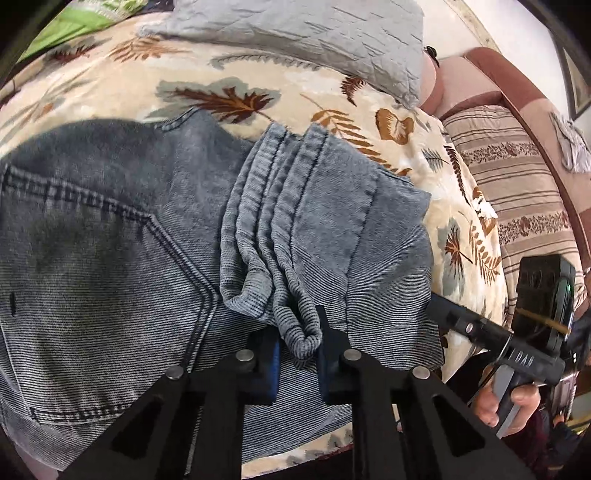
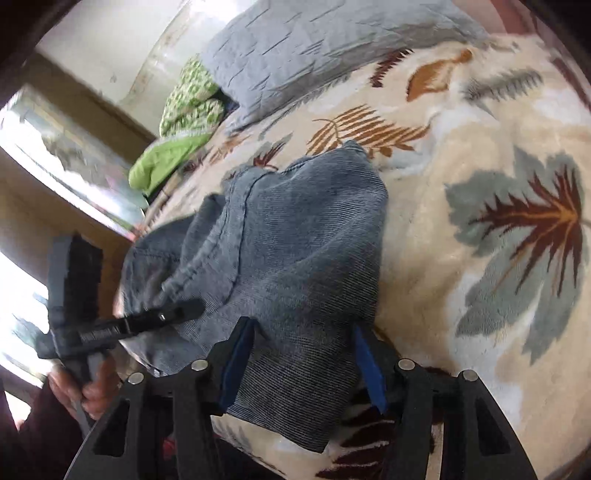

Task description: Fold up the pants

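Observation:
Blue-grey jeans (image 1: 110, 240) lie folded on a leaf-patterned bedspread (image 1: 295, 96), back pocket up at the left. The stacked leg hems (image 1: 280, 229) lie across them. My left gripper (image 1: 299, 350) is shut on the bunched near end of those hems. In the right wrist view the jeans (image 2: 303, 240) lie on the bedspread (image 2: 461, 147). There my right gripper (image 2: 301, 365) straddles their near end, its blue pads wide apart and the denim between them. The right gripper (image 1: 454, 317) also shows at the jeans' right edge, and the left gripper (image 2: 166, 314) shows at their left.
A grey quilted pillow (image 1: 314, 33) and a green cloth (image 1: 74, 22) lie at the far side of the bed. A striped cushion (image 1: 517, 166) lies to the right. A window (image 2: 55, 147) is beyond the bed. A hand (image 1: 517, 402) holds the right gripper's handle.

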The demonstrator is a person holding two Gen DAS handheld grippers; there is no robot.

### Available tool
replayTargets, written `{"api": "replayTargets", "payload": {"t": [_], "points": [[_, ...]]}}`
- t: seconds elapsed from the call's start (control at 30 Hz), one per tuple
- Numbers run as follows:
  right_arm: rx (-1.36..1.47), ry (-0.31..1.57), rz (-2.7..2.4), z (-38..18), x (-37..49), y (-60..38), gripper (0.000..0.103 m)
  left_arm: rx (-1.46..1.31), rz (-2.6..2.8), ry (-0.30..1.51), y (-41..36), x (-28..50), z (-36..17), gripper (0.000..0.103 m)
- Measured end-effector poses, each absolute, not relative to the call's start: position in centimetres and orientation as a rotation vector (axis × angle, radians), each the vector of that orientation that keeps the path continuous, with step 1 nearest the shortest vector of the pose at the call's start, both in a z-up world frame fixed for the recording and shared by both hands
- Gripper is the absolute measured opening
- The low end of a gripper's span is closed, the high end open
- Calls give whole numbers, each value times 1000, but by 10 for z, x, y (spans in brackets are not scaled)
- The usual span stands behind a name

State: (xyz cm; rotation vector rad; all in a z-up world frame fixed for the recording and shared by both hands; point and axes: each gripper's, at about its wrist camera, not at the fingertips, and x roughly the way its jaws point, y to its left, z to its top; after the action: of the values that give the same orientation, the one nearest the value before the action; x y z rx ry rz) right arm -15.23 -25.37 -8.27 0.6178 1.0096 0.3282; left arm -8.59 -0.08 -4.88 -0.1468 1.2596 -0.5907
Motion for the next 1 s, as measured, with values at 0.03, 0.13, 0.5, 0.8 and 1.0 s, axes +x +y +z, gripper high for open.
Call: {"api": "replayTargets", "payload": {"t": [0.03,0.13,0.5,0.8,1.0], "points": [[620,989,320,-80,-153,-256,59,-148,-588,1256,-2,-86,-47,14],[637,942,336,-70,-155,-259,59,-151,-581,1251,-4,-85,-44,13],[501,1023,380,-77,-152,-229,59,-302,-441,1332,1,-58,-62,26],[555,1003,386,-78,-158,-249,56,-288,-446,1252,-5,-77,-40,11],[582,963,347,-71,-164,-265,56,-245,-427,1175,2,-113,-22,13]]}}
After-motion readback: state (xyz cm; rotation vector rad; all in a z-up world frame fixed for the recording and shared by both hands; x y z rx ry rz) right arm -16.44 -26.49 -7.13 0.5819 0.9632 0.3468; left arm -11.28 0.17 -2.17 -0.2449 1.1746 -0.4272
